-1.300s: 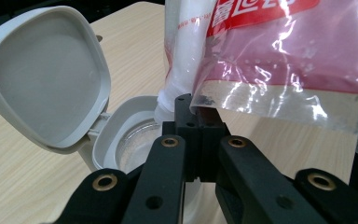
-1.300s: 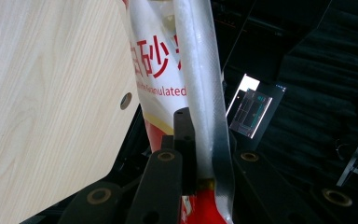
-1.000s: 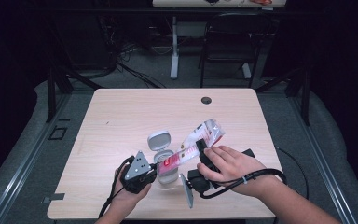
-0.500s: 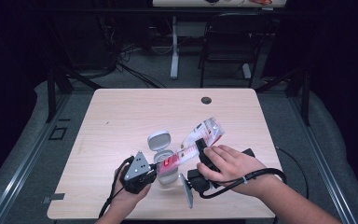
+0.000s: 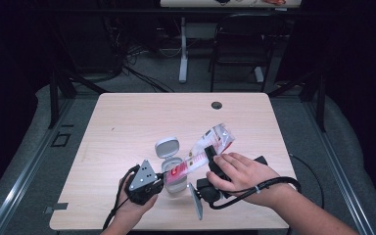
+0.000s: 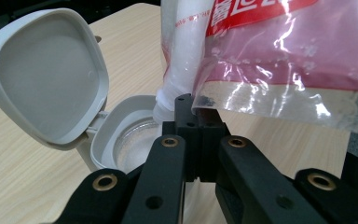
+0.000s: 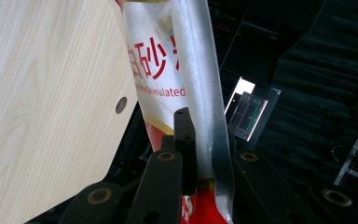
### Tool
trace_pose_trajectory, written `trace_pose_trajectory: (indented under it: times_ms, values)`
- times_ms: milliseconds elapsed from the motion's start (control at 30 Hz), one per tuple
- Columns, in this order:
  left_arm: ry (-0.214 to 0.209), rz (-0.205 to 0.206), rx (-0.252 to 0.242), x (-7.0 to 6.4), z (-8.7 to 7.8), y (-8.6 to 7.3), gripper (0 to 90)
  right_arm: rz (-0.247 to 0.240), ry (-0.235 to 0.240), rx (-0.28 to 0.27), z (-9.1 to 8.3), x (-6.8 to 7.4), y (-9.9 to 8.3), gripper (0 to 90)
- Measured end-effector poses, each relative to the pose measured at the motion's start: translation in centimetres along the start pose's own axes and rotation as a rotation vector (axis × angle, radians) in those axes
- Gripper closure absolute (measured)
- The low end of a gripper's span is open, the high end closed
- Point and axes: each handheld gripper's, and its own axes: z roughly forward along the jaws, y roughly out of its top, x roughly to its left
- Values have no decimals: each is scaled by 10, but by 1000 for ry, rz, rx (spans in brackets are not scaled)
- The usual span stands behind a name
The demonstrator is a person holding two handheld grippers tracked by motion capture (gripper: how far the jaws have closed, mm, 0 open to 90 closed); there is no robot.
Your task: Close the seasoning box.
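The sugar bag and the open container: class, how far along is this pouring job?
Done: the grey container stands with its hinged lid flipped open. In hand: the left gripper pinches the low corner of the granulated sugar bag over the container's mouth, while the right gripper clamps its raised end, tilting it. Left: I see no sugar flowing yet; afterwards, closing the lid.

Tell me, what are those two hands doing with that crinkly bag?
A person holds a clear plastic sugar bag with red print tilted between two grippers. The left gripper pinches its lower corner over a small grey container with a flipped-open lid; the right gripper clamps its upper edge. It looks like sugar is being poured in.
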Motion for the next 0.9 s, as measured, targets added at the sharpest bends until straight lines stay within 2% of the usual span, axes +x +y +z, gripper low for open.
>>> trace_pose_trajectory:
  times_ms: [233, 333, 367, 467, 600, 900]
  values:
    - [2, 0, 3, -2, -3, -2, 900, 4, 1, -19, 0, 0, 1, 857]
    - [2, -2, 2, -2, -3, -2, 900, 2, 1, -18, -1, 0, 2, 857]
    - [2, -2, 3, -2, -3, -2, 900, -17, -1, 3, -2, -2, 3, 857]
    - [-2, -4, 3, -3, -2, -2, 900, 10, 4, -27, 0, 0, 1, 858]
    - [-6, -8, 0, -4, -1, -2, 900, -10, 2, -5, -2, -1, 1, 858]
    - [-7, -6, 2, -2, 2, 0, 900, -1, 2, -3, -1, 0, -1, 859]
